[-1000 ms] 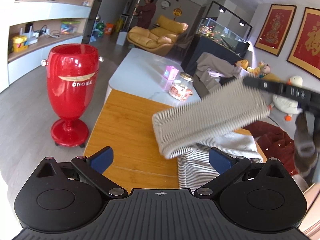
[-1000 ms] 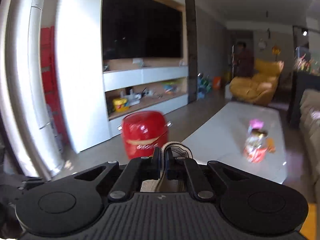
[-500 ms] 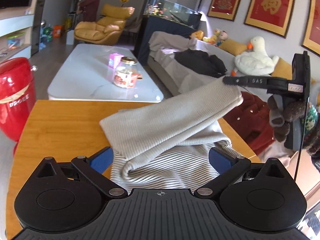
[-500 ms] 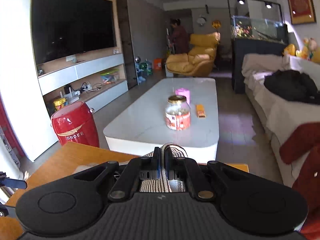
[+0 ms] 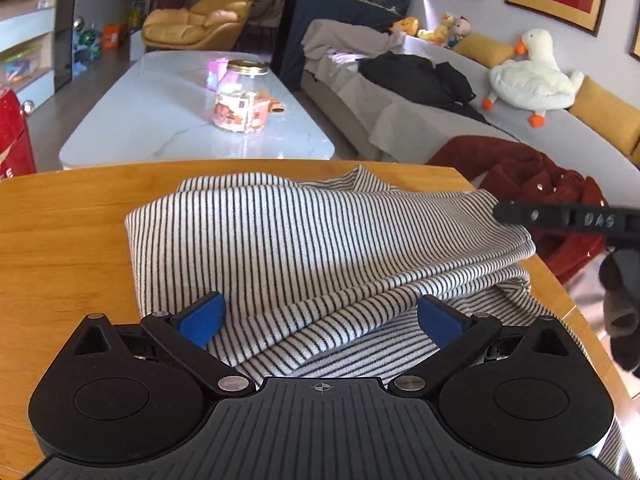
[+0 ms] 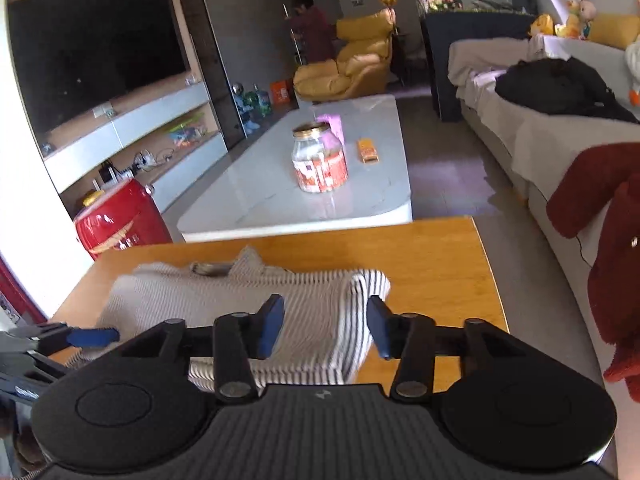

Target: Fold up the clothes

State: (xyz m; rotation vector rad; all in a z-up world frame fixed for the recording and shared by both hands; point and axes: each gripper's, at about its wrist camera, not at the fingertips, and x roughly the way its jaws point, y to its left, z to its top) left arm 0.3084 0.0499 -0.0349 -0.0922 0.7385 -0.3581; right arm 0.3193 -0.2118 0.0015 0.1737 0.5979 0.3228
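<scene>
On the wooden table, right ahead of both tools, the striped garment is lying folded into a thick bundle, top layer doubled over the lower ones. Left gripper is hanging over the near edge of it w/ blue pads spread wide, one each side of the cloth, not pinching anything; the fabric is running under & between them. Off to its right, a black finger of the other tool is poking in at the bundle's right end.

Right gripper is in the middle of opening: jaws are parting, pads standing clear of the cloth, w/ the folded right edge of the garment sitting between & just below them, nothing gripped. To its left the other tool's blue pad is showing at the bundle's near-left corner.

Beyond the table, straight ahead of both: white coffee table w/ a glass jar on it. Further right, a sofa w/ a red garment draped on its near end.
</scene>
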